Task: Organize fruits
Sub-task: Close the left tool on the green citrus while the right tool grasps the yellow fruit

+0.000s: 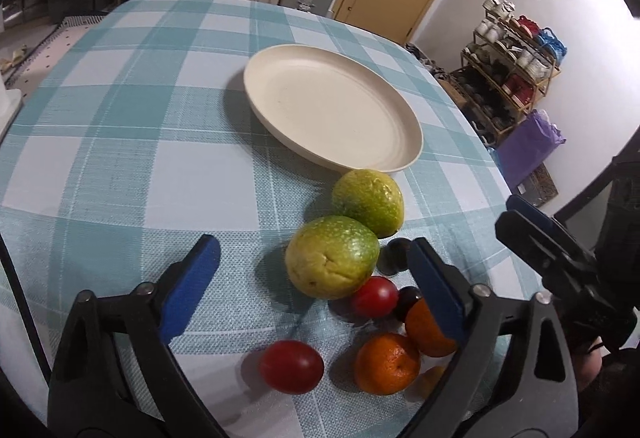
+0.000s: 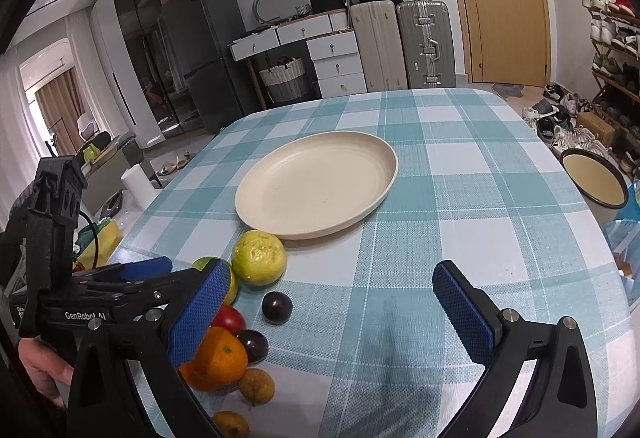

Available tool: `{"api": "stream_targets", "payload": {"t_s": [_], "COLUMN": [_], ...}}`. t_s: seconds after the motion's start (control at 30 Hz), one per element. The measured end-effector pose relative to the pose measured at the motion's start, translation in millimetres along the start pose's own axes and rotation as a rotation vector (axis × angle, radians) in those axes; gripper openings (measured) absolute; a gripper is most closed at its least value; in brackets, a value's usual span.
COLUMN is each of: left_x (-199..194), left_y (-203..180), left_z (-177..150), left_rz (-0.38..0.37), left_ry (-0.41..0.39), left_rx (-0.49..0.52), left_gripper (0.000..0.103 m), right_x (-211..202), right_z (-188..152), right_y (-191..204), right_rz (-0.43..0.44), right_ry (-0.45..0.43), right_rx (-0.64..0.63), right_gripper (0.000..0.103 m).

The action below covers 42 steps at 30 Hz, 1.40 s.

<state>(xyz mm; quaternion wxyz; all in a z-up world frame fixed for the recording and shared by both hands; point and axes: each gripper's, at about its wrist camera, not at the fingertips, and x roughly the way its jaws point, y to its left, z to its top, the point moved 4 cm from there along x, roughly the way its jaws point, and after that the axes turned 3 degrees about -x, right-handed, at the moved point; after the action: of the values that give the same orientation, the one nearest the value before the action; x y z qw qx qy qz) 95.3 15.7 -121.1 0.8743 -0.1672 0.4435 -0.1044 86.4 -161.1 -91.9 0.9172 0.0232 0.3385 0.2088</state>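
Observation:
A cream plate (image 1: 400, 118) (image 2: 384, 154) sits empty mid-table. In front of it lies a cluster of fruit: two green-yellow guavas (image 1: 332, 256) (image 1: 368, 200), one also in the right wrist view (image 2: 259, 257), two red tomatoes (image 1: 291, 366) (image 1: 375, 296), two oranges (image 1: 386, 363) (image 2: 222, 356), dark plums (image 2: 277, 307) (image 1: 394, 254) and small brown-yellow fruits (image 2: 257, 384). My left gripper (image 1: 316, 292) is open and empty, its jaws either side of the nearer guava and tomatoes. My right gripper (image 2: 334, 312) is open and empty, just right of the cluster.
The table has a teal-and-white checked cloth (image 2: 460, 198). An enamel bowl (image 2: 594, 182) stands off the table's right edge. A shoe rack (image 1: 512, 70), suitcases (image 2: 426, 42) and drawers (image 2: 336, 62) stand beyond the table.

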Motion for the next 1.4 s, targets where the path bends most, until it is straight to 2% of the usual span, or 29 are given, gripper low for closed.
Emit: {"api": "stream_targets", "payload": {"t_s": [0.23, 0.3, 0.33, 0.9, 1.4], "left_x": [15, 21, 22, 26, 13], "left_y": [4, 6, 5, 17, 33], "left_z": [-1, -1, -2, 3, 1], "left_rz": [-0.072, -0.108, -0.13, -0.209, -0.256], "left_ry": [0.061, 0.084, 0.092, 0.101, 0.082], "left_rx": [-0.02, -0.032, -0.038, -0.088, -0.116], "left_gripper": [0.069, 0.054, 0.051, 0.049, 0.049], "right_x": [12, 13, 14, 32, 56], "right_z": [3, 3, 4, 7, 7], "right_y": [-1, -1, -1, 2, 8], "right_rz": [0.004, 0.004, 0.005, 0.002, 0.121], "right_ry": [0.021, 0.022, 0.024, 0.064, 0.144], "right_rx": [-0.003, -0.003, -0.002, -0.003, 0.073], "right_gripper": [0.103, 0.103, 0.103, 0.103, 0.103]}}
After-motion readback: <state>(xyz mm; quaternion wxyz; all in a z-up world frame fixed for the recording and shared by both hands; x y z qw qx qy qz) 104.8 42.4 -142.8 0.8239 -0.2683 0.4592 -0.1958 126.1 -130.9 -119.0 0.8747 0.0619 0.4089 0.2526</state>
